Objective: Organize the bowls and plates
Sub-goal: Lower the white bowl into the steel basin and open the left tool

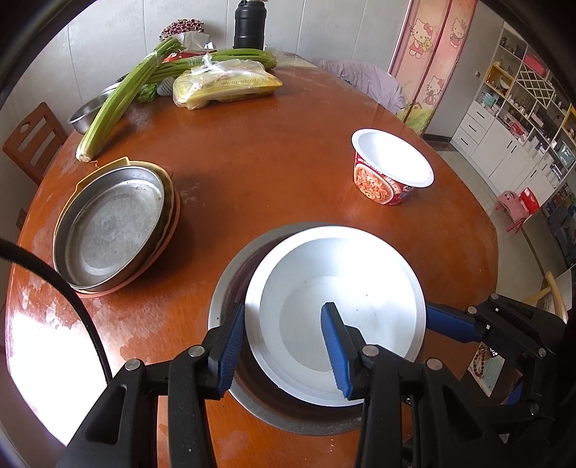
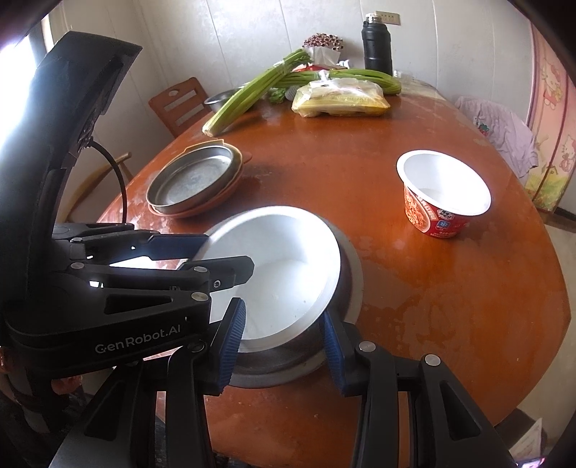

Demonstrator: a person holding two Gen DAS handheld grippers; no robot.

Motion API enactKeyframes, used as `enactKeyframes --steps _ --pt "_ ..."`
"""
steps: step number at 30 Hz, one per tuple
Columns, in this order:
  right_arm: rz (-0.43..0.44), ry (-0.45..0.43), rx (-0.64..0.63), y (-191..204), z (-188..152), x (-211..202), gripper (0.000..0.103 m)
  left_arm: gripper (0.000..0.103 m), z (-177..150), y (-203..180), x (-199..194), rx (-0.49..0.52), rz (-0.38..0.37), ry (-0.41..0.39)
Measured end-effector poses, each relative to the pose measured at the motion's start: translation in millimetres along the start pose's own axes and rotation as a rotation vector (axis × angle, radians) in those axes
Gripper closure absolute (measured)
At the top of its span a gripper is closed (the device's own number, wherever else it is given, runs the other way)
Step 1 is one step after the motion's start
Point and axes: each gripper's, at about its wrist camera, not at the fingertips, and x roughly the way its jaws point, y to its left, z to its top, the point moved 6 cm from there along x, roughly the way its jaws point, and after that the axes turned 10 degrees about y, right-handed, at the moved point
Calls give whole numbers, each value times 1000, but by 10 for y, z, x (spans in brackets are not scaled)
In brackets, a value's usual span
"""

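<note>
A white bowl (image 1: 334, 298) (image 2: 280, 266) sits tilted inside a wider grey metal bowl (image 1: 230, 273) (image 2: 354, 273) near the front of the round wooden table (image 1: 270, 162). My left gripper (image 1: 284, 352) straddles the white bowl's left wall, one blue pad outside the rim and one inside, shut on it. My right gripper (image 2: 284, 345) clamps the opposite rim the same way. One of its fingers (image 1: 446, 324) shows at the bowl's right edge. A steel plate (image 1: 108, 226) (image 2: 194, 180) lies stacked on orange plates at the left.
An empty red instant-noodle cup (image 1: 388, 169) (image 2: 442, 190) stands at the right. Celery (image 1: 118, 97), a bagged yellow pack (image 1: 226, 86), a steel bowl and a black flask (image 1: 250, 25) crowd the far side. A wooden chair (image 1: 32, 140) stands beyond the left edge.
</note>
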Motion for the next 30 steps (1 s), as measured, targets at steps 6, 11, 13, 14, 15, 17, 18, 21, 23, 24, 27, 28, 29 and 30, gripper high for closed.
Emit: enactKeyframes --steps 6,11,13,14,15,17,18,21,23,24,27,28,29,30 --pt "-7 -10 3 -22 4 -20 59 60 1 20 -5 -2 9 -4" --pt "-14 -32 13 -67 18 -79 59 60 16 55 -77 -5 14 -24" --pt "-14 -37 23 -88 27 -95 59 60 21 64 -110 -5 13 -32" --pt "-15 -39 25 -95 36 -101 58 60 25 69 -120 -6 13 -35" --pt "-15 -41 29 -105 42 -108 58 60 34 77 -130 -7 17 -38" --pt "-14 -48 33 -116 58 -125 57 60 50 91 -153 -11 18 -44" --pt "-14 -50 35 -124 68 -135 56 60 59 90 -163 -12 17 -46" --pt "-21 -59 40 -154 94 -165 54 60 99 82 -201 -8 22 -58" --pt "-23 -66 47 -180 115 -183 53 60 127 80 -228 -5 22 -64" --pt "-25 -68 52 -200 130 -190 53 60 149 78 -244 -4 22 -68" --pt "-30 -80 64 -252 176 -228 53 60 203 74 -274 0 21 -75" --pt "-32 -86 67 -268 194 -243 53 60 227 70 -284 2 22 -77" --pt "-33 -97 74 -288 217 -266 53 60 259 69 -297 3 22 -81" --pt "-36 -104 79 -305 236 -285 53 60 274 67 -304 4 20 -83"
